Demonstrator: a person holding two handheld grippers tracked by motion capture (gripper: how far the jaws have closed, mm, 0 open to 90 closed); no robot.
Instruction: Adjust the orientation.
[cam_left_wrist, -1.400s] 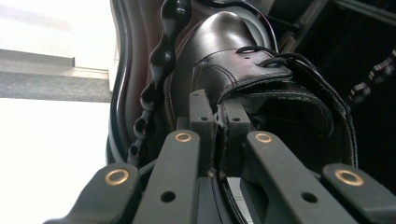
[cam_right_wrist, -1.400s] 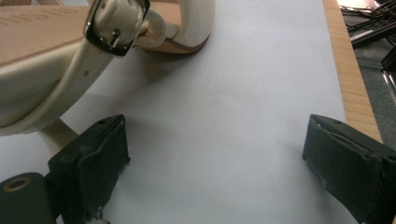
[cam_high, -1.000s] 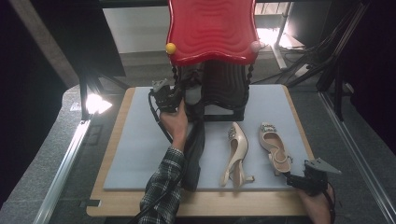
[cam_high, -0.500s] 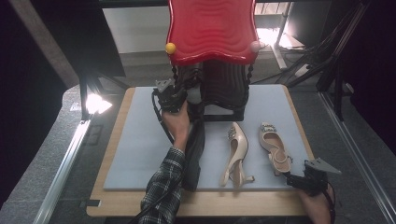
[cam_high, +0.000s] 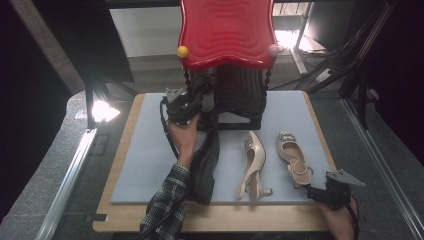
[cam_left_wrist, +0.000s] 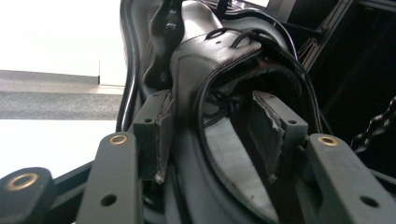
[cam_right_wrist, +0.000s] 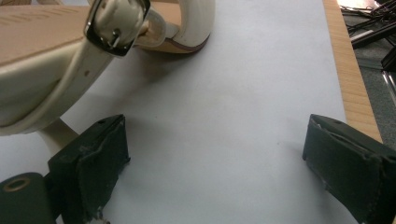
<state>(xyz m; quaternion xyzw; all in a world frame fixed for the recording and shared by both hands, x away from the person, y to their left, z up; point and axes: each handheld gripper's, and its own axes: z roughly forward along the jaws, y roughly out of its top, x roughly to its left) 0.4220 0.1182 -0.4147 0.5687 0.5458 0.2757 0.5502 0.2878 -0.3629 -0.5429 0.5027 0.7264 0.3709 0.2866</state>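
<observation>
Black boot: a tall black boot (cam_high: 206, 165) is lying on the grey mat (cam_high: 145, 165), its upper end reaching the foot of the rack (cam_high: 235, 97) under the red top (cam_high: 226, 31); its leather rim (cam_left_wrist: 224, 60) is sitting between the left jaws.

Left gripper: the left gripper (cam_high: 181, 106) is staying at the boot's top end by the rack, with no real shift of place against the two earlier high views.

Left jaws: they have just been opening, and now they are standing part-way apart; the left pad (cam_left_wrist: 161, 135) is looking close against the leather, the right pad (cam_left_wrist: 266, 130) is standing clear of it, so the pinch is no longer holding.

Meaning: judged as a release, the boot is being left where it lies at the rack.

Right gripper: the right gripper (cam_high: 330, 192) is resting at the mat's near right corner, unmoved, its jaws spread wide over bare mat and gripping nothing.

Cream shoes: two cream slingbacks (cam_high: 252, 167) (cam_high: 295, 160) are lying side by side right of the boot; the nearer strap and buckle (cam_right_wrist: 116, 21) are lying just ahead of the right jaws, likely next in line.
</observation>
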